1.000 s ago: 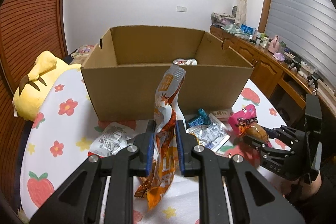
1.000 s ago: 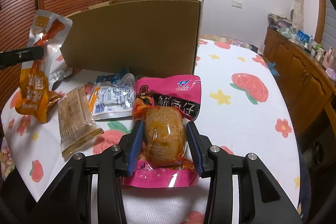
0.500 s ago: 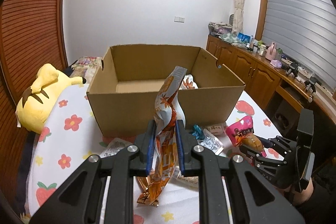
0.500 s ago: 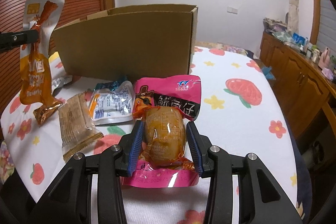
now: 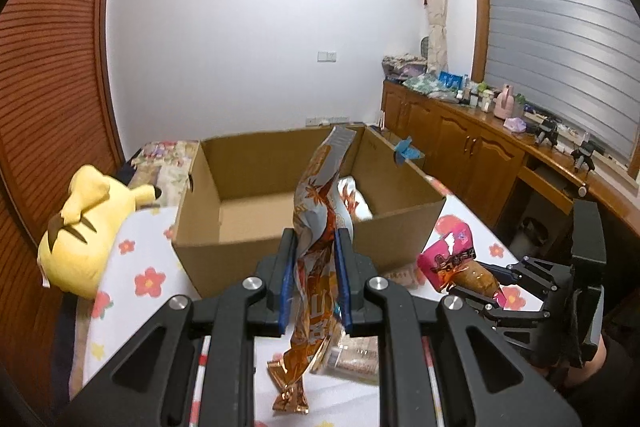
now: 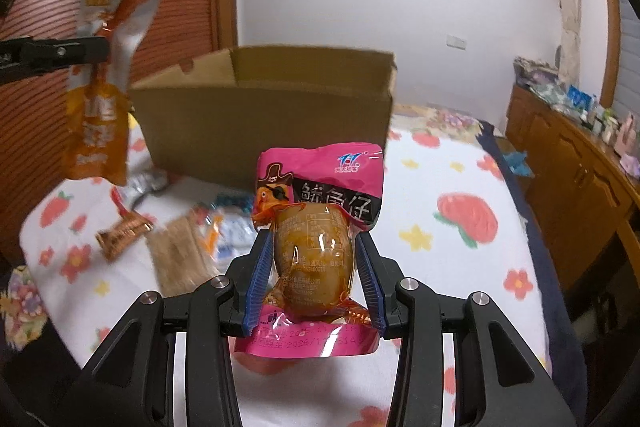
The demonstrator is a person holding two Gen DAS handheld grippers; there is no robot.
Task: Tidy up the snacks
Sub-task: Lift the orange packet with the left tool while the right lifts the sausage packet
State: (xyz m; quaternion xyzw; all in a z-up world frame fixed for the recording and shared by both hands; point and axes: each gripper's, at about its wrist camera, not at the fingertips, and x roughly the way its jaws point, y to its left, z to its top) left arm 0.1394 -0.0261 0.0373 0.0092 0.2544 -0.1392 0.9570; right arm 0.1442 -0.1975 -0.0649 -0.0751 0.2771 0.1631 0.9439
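Both grippers clamp snacks, left (image 5: 311, 281) on the orange pouch (image 5: 316, 227), right (image 6: 314, 277) on the pink pack (image 6: 318, 195), one packet (image 5: 354, 201) boxed (image 5: 224, 247), several loose (image 6: 176, 255).

Loose packets (image 6: 180, 251) beside the box (image 6: 264, 131) are blurred, perhaps biscuits.

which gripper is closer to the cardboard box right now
Left. The left gripper, shut on the orange packet, is at the cardboard box front wall. The right gripper, shut on the pink packet, sits farther back.
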